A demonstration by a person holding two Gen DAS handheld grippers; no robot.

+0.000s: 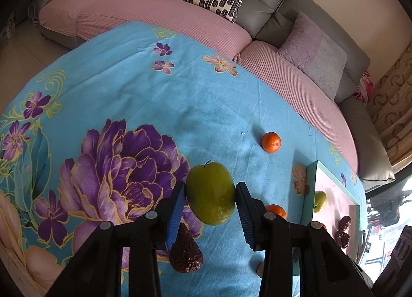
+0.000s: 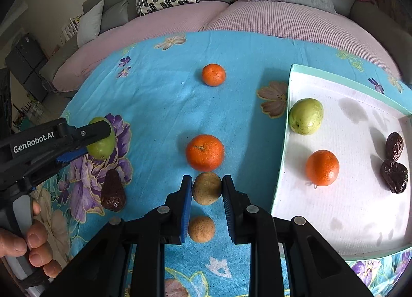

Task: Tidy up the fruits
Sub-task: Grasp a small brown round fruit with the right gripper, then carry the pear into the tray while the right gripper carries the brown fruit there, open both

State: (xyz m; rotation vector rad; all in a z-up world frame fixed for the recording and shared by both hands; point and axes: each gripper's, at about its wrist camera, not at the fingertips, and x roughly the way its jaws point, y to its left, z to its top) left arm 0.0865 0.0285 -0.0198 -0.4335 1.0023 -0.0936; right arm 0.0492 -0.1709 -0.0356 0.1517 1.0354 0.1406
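A green apple sits clamped in the left gripper above the blue floral cloth, left of the white tray. Just left of that tray, the right gripper is clamped on a small brown fruit, with a tangerine just beyond it.

- The left gripper clamps a green fruit between its blue pads.
- A dark wrinkled fruit lies below.
- An orange sits apart on the blue floral cloth.
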